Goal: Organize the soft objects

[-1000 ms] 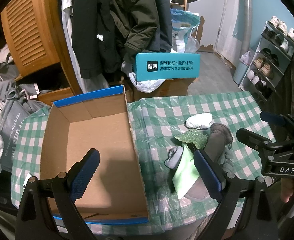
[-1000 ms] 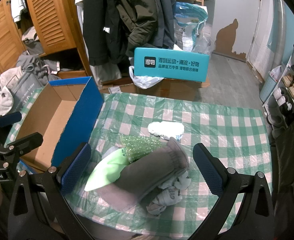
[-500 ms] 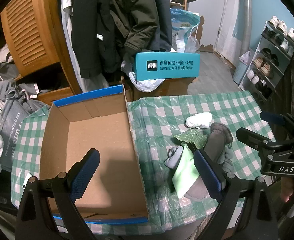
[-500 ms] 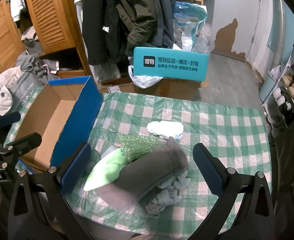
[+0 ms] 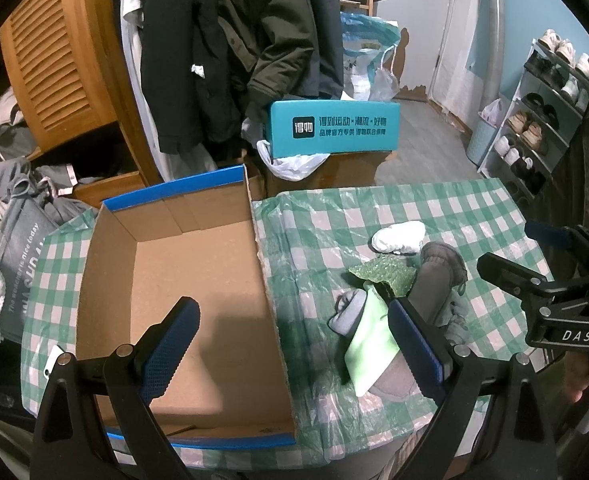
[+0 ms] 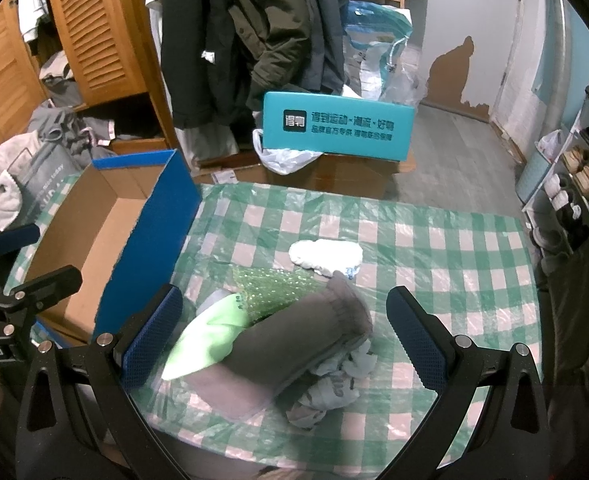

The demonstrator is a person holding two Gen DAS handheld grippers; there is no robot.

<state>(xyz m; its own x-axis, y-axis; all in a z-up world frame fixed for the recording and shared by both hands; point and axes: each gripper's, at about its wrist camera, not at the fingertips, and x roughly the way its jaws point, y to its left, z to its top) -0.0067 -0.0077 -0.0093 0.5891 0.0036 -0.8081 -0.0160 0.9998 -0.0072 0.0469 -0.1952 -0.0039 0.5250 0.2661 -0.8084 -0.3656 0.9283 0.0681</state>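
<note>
Two tongs, left tongs [image 5: 290,344] and right tongs [image 6: 284,338], hang spread wide and grip nothing. Lower centre of the right view, a pile of soft items [image 6: 278,332] lies on the checked worktop [image 6: 454,248]; the cardboard box [image 5: 182,280] at left holds none, so sorting seems unstarted.

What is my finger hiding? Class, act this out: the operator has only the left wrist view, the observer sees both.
Observer: The grey sock runs unbroken there, lying over a light green cloth.
Operator: Is the box plain outside?
Observer: No, the cardboard box's outer wall facing the pile is blue.
Operator: How is the right hand-held gripper lined up?
Observer: The right hand-held gripper is open, with the sock framed between its fingers.
</note>
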